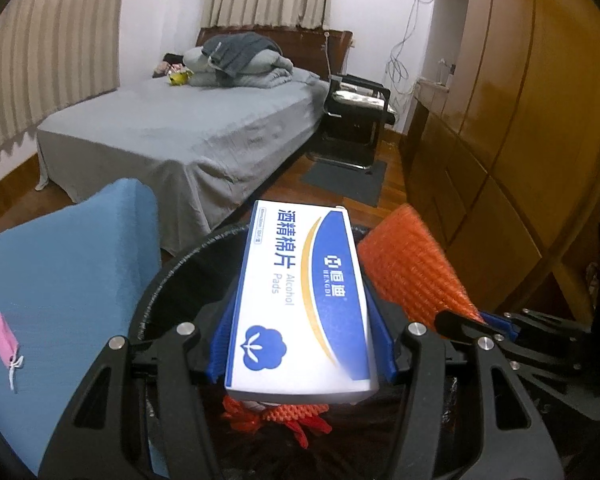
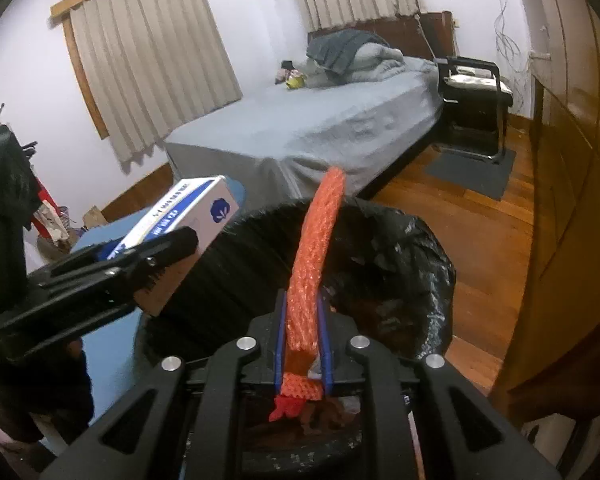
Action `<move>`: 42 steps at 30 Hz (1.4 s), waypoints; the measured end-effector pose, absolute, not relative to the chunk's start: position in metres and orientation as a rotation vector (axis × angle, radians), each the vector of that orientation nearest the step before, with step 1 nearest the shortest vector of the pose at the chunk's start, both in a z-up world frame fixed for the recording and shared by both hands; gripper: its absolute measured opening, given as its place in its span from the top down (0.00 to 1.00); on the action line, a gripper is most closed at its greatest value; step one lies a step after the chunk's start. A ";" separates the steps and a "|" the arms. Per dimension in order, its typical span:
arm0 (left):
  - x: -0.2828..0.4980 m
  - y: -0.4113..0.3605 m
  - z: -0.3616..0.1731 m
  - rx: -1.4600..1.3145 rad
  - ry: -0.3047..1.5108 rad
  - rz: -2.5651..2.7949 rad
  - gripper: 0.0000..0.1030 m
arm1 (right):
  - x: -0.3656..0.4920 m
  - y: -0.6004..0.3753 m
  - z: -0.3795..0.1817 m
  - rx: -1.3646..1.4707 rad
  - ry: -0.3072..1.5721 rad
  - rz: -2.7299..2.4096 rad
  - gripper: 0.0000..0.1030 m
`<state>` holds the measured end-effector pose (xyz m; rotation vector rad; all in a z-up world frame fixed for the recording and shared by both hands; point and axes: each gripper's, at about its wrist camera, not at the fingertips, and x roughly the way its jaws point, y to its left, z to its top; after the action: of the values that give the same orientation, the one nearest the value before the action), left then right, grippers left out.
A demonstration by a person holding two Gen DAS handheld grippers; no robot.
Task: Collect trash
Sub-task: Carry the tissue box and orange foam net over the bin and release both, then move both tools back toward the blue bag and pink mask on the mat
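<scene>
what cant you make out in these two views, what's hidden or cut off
- Left wrist view: the alcohol pads box in the left gripper hides most of the trash bin interior.
- Right wrist view: the bin's contents are too dark to identify behind the orange foam net in the right gripper.

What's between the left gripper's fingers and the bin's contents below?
Left wrist view: the alcohol pads box, clamped in the left gripper, hangs over the black-lined trash bin; below it shows only orange foam netting.
</scene>
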<state>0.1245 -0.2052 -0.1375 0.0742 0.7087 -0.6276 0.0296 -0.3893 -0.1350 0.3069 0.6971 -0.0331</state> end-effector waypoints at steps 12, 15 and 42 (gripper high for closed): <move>0.132 -0.193 -0.142 0.066 0.720 -0.611 0.31 | 0.032 -0.392 -0.152 0.313 0.734 -0.072 0.56; 0.133 -0.178 -0.134 0.056 0.700 -0.581 0.23 | 0.029 -0.392 -0.146 0.308 0.714 -0.090 0.29; 0.106 0.033 -0.085 -0.049 0.552 -0.145 0.12 | 0.085 -0.253 -0.096 0.203 0.601 0.110 0.06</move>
<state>0.1059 0.0331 -0.0847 -0.0489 0.5523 -0.1454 0.0848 -0.2532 -0.0957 0.2028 0.6005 0.1097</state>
